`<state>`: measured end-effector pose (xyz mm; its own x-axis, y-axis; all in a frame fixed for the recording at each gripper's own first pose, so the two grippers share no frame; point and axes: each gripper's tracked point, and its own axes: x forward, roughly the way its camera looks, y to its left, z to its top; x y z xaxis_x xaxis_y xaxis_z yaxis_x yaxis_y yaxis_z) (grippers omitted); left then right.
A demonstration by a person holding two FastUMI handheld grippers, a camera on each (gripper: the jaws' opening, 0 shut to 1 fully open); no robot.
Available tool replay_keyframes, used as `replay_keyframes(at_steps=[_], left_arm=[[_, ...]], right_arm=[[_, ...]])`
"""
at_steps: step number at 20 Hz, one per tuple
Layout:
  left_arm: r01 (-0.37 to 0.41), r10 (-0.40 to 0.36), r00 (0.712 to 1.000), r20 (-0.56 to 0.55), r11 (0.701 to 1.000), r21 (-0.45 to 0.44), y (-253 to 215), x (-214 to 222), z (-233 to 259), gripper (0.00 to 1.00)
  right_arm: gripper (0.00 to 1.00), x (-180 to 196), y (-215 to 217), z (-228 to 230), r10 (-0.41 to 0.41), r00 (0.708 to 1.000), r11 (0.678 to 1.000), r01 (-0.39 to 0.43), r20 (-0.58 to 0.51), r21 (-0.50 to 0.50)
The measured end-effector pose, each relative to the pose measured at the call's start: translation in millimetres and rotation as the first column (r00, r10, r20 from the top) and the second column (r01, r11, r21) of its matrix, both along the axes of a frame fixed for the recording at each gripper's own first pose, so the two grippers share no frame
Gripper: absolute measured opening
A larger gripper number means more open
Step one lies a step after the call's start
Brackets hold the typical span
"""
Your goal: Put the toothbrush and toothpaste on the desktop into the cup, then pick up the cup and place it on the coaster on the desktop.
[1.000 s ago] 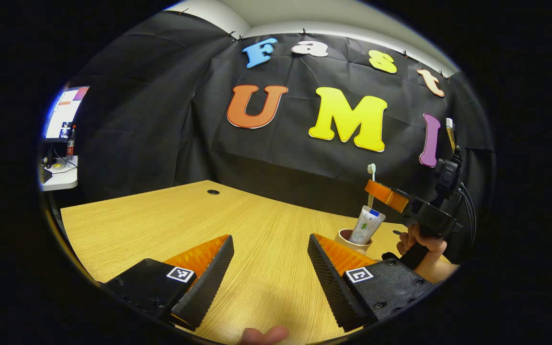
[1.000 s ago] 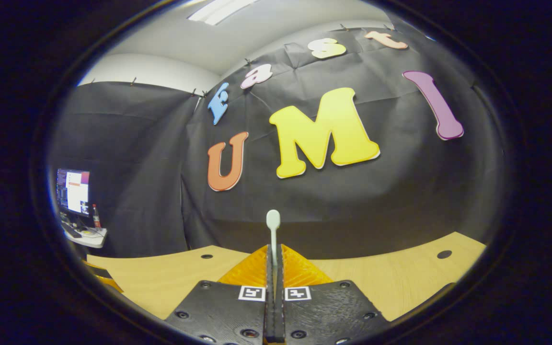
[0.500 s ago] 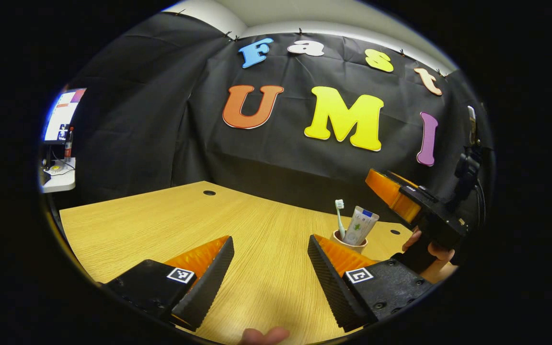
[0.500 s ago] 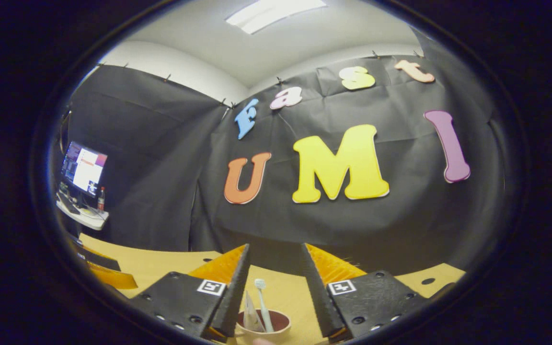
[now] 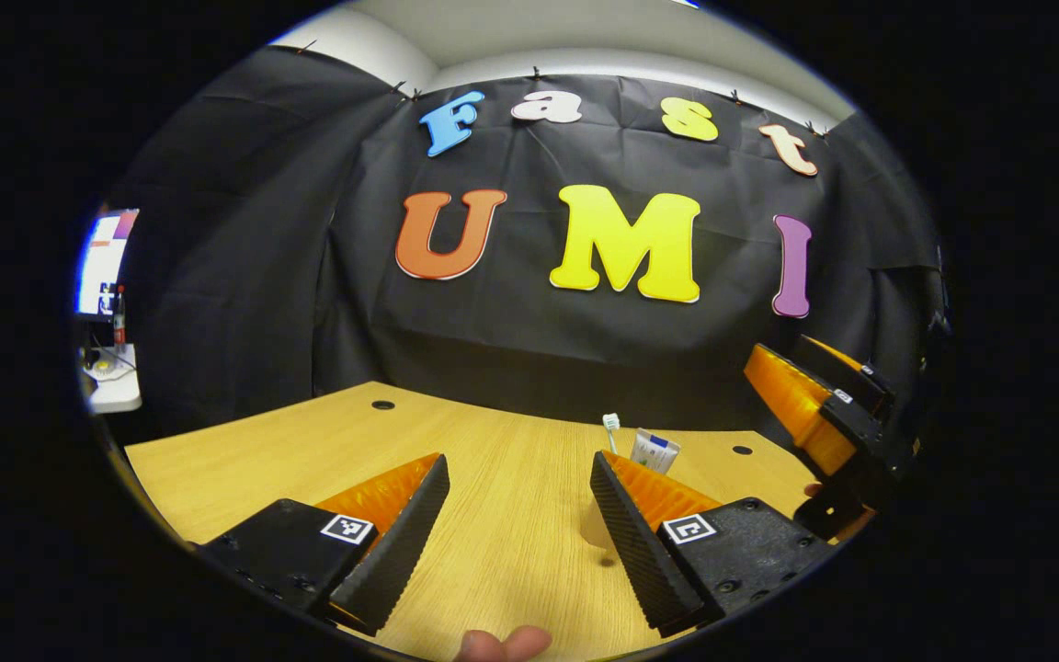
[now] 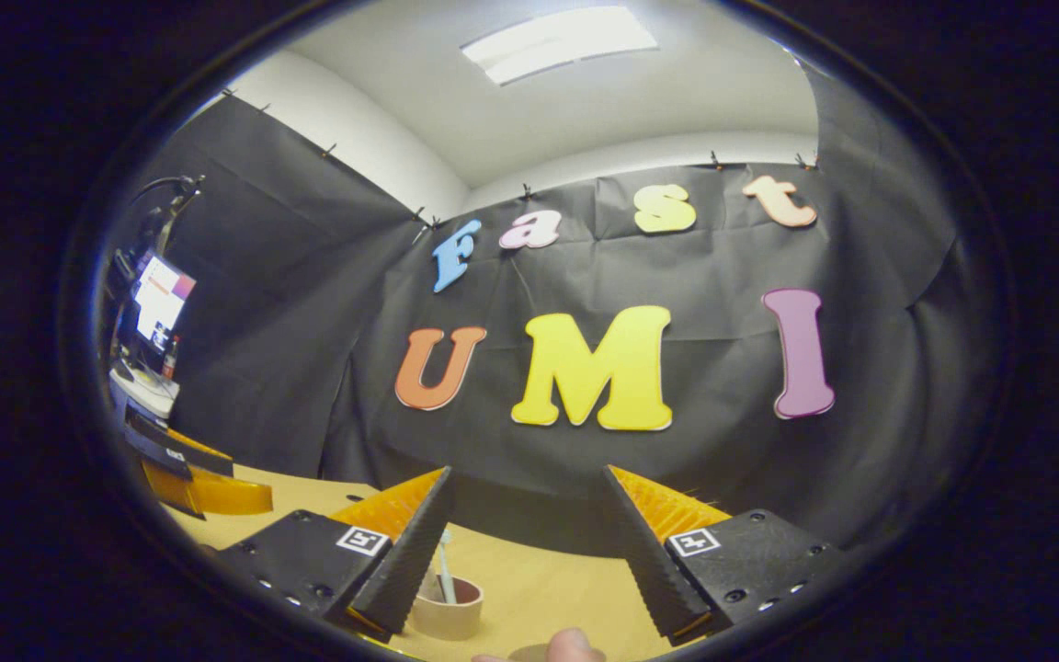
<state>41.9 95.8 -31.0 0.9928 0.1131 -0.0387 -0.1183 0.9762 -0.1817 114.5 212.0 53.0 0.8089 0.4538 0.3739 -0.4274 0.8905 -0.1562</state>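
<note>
In the right gripper view the tan cup (image 6: 445, 610) stands on the wooden desktop (image 6: 548, 579), low between my fingers and partly behind the left finger. The toothbrush (image 6: 444, 563) stands upright in it. My right gripper (image 6: 529, 542) is open, above and behind the cup, holding nothing. In the left gripper view the toothbrush head (image 5: 611, 421) and the top of the toothpaste tube (image 5: 654, 450) rise just behind my right finger, which hides the cup. My left gripper (image 5: 516, 524) is open and low over the desk. The right gripper (image 5: 814, 405) hangs open at the right.
The desktop (image 5: 309, 450) has small round holes near its far edge. A monitor (image 6: 160, 299) on a side table stands outside the booth to the left. The left gripper (image 6: 189, 478) sits at the left edge of the right gripper view. A fingertip (image 6: 575, 644) shows at the bottom.
The right gripper opened and let the toothbrush drop into the cup beside the toothpaste, then drew up and back. The left gripper stayed open and shifted slightly.
</note>
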Motion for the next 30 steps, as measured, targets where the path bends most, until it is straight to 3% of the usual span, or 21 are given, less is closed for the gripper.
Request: replay_keyframes(at_steps=[5, 8, 10, 12, 14, 15, 16, 18, 20, 22, 24, 28, 30], left_arm=[[0.055, -0.055, 0.998, 0.011, 0.998, 0.004, -11, 12, 48, 0.98], [0.155, -0.155, 0.988, -0.020, 0.988, 0.004, -33, 26, 75, 0.98], [0.228, -0.228, 0.970, -0.087, 0.974, -0.017, -49, 41, 80, 0.97], [0.299, -0.298, 0.934, -0.196, 0.954, -0.024, -64, 56, 75, 0.97], [0.333, -0.311, 0.898, -0.311, 0.943, 0.020, -69, 68, 59, 0.98], [0.358, -0.316, 0.868, -0.382, 0.933, 0.041, -73, 73, 47, 0.98], [0.397, -0.344, 0.814, -0.469, 0.918, 0.014, -83, 72, 25, 1.00], [0.432, -0.404, 0.678, -0.614, 0.895, -0.113, -103, 57, -19, 1.00], [0.420, -0.417, 0.566, -0.711, 0.888, -0.187, -111, 46, -45, 1.00], [0.402, -0.409, 0.477, -0.778, 0.889, -0.220, -117, 40, -63, 0.99], [0.398, -0.397, 0.408, -0.822, 0.888, -0.231, -122, 35, -64, 0.99], [0.440, -0.341, 0.319, -0.884, 0.880, -0.181, -128, 32, -57, 0.99], [0.422, -0.343, 0.258, -0.903, 0.881, -0.214, -138, 26, -59, 0.99]], right_arm=[[0.94, -37, -73, -2, -0.074, 0.996, 0.997, 0.076, -0.055, 0.028], [0.94, -52, -123, -22, -0.128, 0.980, 0.990, 0.135, -0.154, 0.037], [0.94, -61, -154, -38, -0.165, 0.963, 0.984, 0.176, -0.211, 0.039], [0.94, -72, -185, -57, -0.212, 0.946, 0.974, 0.224, -0.246, 0.019], [0.94, -80, -211, -72, -0.252, 0.923, 0.963, 0.269, -0.290, 0.018], [0.94, -87, -221, -78, -0.255, 0.914, 0.960, 0.278, -0.314, 0.028], [0.96, -92, -229, -80, -0.265, 0.907, 0.955, 0.293, -0.328, 0.040], [0.94, -98, -245, -77, -0.298, 0.899, 0.943, 0.329, -0.322, 0.046], [0.95, -109, -254, -74, -0.310, 0.899, 0.937, 0.344, -0.311, 0.059], [0.96, -111, -252, -72, -0.302, 0.901, 0.937, 0.340, -0.311, 0.075], [0.96, -110, -251, -75, -0.303, 0.900, 0.940, 0.337, -0.313, 0.058], [0.96, -113, -258, -77, -0.342, 0.893, 0.934, 0.358, -0.292, 0.001], [0.96, -114, -255, -78, -0.334, 0.895, 0.936, 0.351, -0.296, 0.006]])
